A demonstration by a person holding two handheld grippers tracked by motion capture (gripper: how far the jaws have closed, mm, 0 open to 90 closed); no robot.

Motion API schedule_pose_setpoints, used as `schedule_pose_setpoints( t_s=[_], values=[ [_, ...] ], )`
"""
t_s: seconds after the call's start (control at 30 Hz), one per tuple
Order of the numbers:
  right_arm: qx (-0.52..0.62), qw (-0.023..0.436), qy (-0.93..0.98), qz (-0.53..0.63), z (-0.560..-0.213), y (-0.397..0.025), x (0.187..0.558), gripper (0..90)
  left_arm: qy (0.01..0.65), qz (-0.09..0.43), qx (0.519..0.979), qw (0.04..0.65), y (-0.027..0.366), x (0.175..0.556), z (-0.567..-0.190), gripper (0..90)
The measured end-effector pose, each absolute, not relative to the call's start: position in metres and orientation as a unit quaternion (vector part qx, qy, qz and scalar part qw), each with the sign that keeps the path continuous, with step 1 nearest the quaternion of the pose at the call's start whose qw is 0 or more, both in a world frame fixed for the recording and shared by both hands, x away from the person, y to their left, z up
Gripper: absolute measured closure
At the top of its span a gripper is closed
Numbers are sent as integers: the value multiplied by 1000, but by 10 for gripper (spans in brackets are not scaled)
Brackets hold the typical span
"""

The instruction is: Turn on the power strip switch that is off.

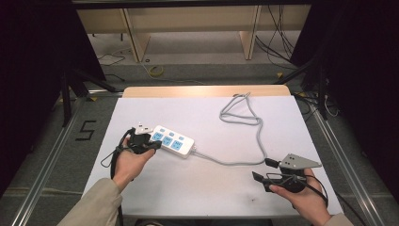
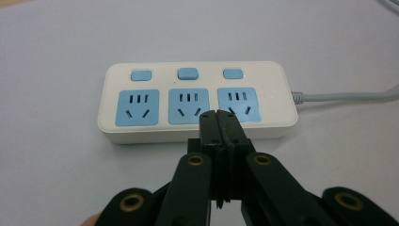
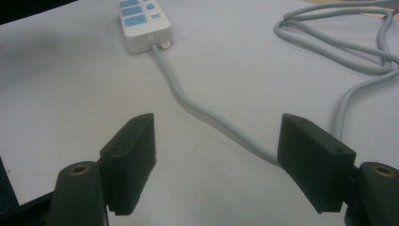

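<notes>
- The power strip (image 1: 174,141) is a white, rounded bar lying flat on the white tabletop (image 1: 211,188), set at a slant, left of the table's middle in the high view.
- In the left gripper view the power strip (image 2: 197,101) shows three light-blue socket faces in a row, each with slots above and two angled slots below.
- Above each socket sits a small light-blue switch (image 2: 187,73), three in all, with a faint red dot near each socket's upper corner.
- Its grey cable (image 1: 244,136) leaves the strip's end that points toward the table's right side, runs across the tabletop, and loops back near the far edge of the table.
- The left gripper (image 1: 149,147) sits at the strip's opposite end, held in the person's left hand (image 1: 131,162).
- In the left gripper view the left gripper (image 2: 219,117) has its jaws pressed together with nothing between them, tips over the near edge of the strip between the middle and the cable-side socket; whether they touch it I cannot tell.
- The right gripper (image 1: 263,174) is well apart from the strip, toward the table's near right corner, held in the right hand (image 1: 306,197).
- In the right gripper view the right gripper (image 3: 216,155) has its jaws spread wide, empty, with the grey cable (image 3: 207,117) running on the table between them and the strip (image 3: 143,21) far beyond.
</notes>
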State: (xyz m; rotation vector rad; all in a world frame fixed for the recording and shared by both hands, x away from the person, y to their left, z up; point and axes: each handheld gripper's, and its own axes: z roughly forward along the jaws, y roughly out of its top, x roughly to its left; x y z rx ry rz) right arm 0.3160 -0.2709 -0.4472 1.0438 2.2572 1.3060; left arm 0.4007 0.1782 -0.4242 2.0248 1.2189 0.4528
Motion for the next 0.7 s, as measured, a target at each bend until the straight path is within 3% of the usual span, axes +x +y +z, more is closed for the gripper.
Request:
schedule_pose_setpoints(
  t_s=[0.7],
  values=[
    [366, 164, 793, 459, -447, -271, 316, 289, 475, 180, 788, 349, 173, 418, -421, 899]
  ],
)
